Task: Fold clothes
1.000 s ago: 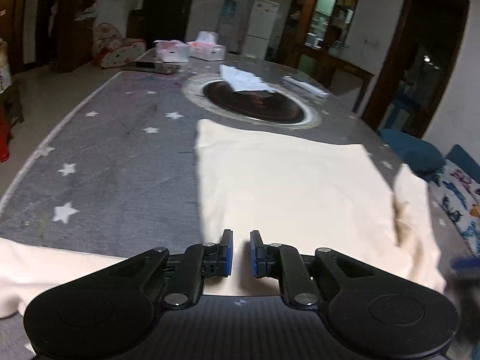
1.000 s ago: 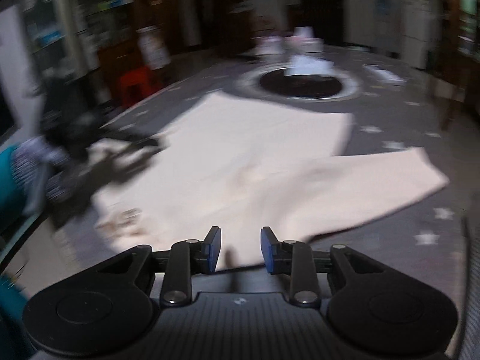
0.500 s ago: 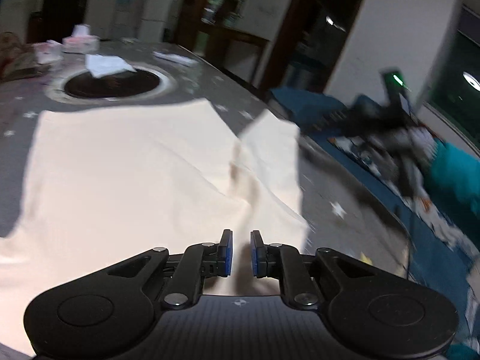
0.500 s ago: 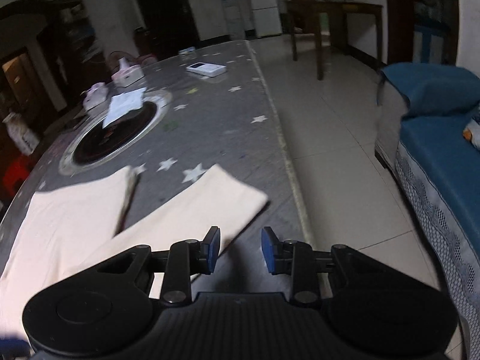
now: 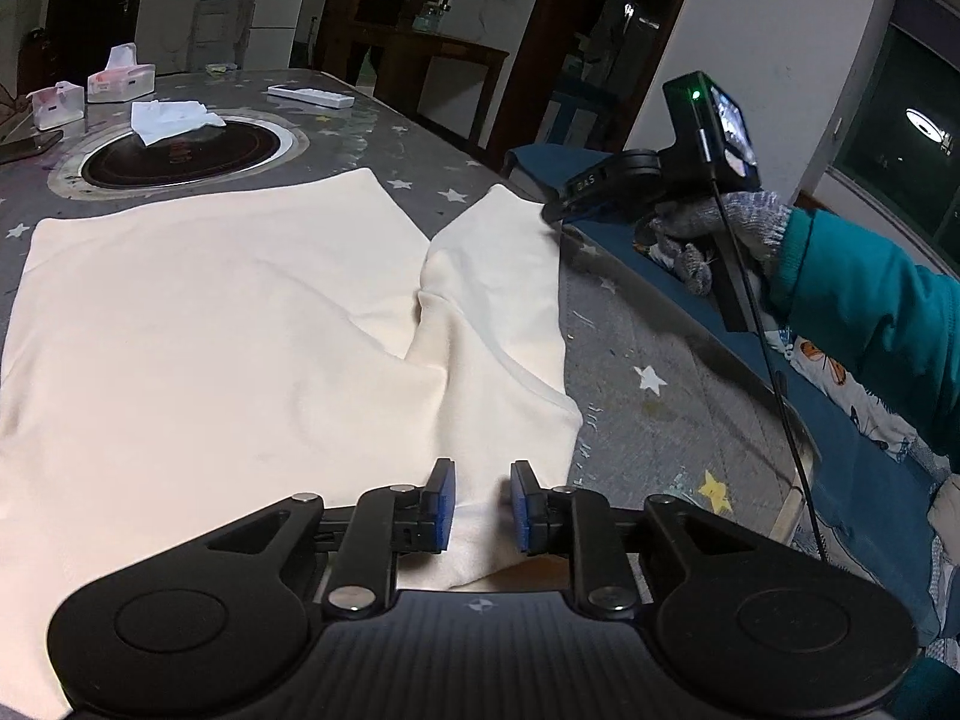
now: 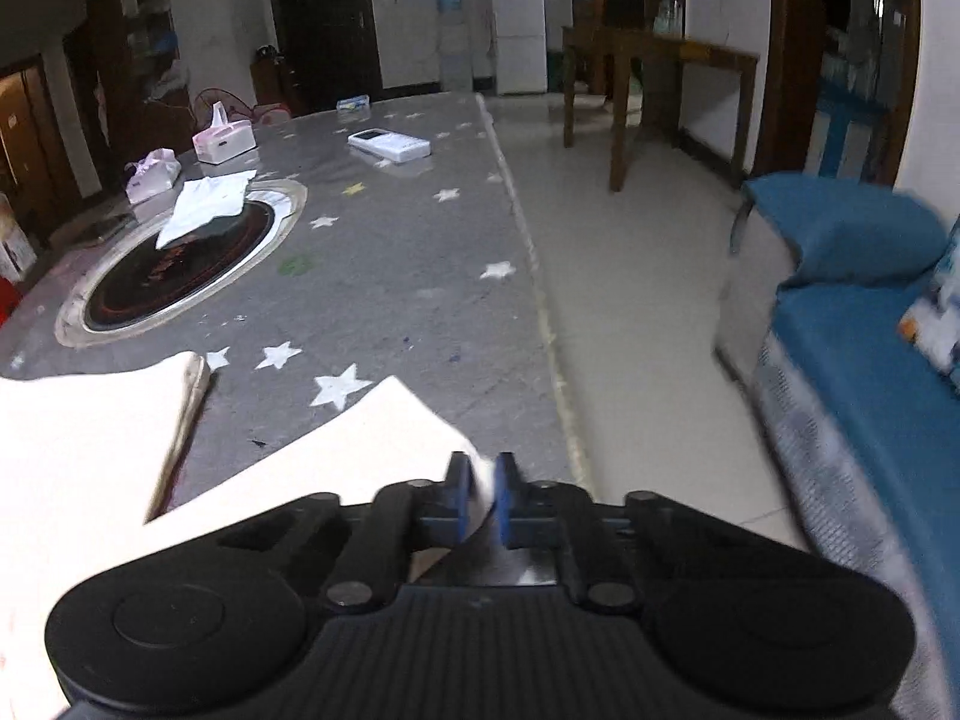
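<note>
A cream garment [image 5: 228,324] lies spread flat on the grey star-printed table [image 5: 630,360], its body toward the near edge and one sleeve [image 5: 498,276] running out toward the table's right edge. The garment's left and near parts are cut off by the frame and by the gripper body, so its full outline cannot be made out. The left gripper [image 5: 482,507] hovers low over the cloth close to the near edge; its jaws have just been opening and stand a narrow way apart, with cloth showing in the gap below them, though whether the blue pads [image 5: 445,504] touch the fabric is hard to tell. The right gripper [image 6: 480,498] has just closed, and its jaws pinch the end of the sleeve [image 6: 384,438] at the table's right edge; that view is somewhat blurred and the pinched corner shows only as a pale smear between the pads. In the left wrist view the right gripper [image 5: 555,210] shows from the side, held by a gloved hand [image 5: 714,234] in a teal sleeve [image 5: 870,324]. Farther back, a round black inset [image 5: 180,153] in the table carries a crumpled white paper [image 5: 171,119], with tissue boxes [image 5: 120,75] and a white remote [image 5: 310,97] near the far edge. A blue couch [image 6: 852,276] stands beyond the table's right edge.
</note>
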Tool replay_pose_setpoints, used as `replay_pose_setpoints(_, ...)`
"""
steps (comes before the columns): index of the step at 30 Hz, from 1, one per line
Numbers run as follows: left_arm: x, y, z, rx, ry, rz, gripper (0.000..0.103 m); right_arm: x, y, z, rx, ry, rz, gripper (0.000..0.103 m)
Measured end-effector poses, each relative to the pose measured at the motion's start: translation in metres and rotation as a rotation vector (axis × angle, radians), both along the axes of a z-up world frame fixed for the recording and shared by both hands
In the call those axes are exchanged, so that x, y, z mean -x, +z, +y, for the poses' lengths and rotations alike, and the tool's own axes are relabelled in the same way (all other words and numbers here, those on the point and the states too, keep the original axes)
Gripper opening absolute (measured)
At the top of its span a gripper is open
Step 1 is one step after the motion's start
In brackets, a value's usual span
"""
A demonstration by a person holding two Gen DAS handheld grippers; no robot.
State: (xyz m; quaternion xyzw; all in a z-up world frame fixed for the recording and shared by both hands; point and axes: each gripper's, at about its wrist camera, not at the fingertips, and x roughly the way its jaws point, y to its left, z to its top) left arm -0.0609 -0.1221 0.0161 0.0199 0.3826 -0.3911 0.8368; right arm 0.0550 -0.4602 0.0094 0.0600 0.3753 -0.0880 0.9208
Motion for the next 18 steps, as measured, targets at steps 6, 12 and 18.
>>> replay_pose_setpoints(6,0.000,-0.001,-0.001,-0.001,-0.025,-0.002,0.026,0.026,0.024,-0.009,0.139,-0.034,-0.024,0.005)
replay_pose_setpoints(12,0.005,-0.003,-0.006,0.003,-0.050,-0.009,0.032,0.043,0.014,-0.022,0.221,-0.098,0.052,0.005)
replay_pose_setpoints(18,0.011,-0.001,-0.009,-0.006,-0.091,-0.018,0.036,0.055,0.016,-0.006,0.233,-0.055,0.029,0.006)
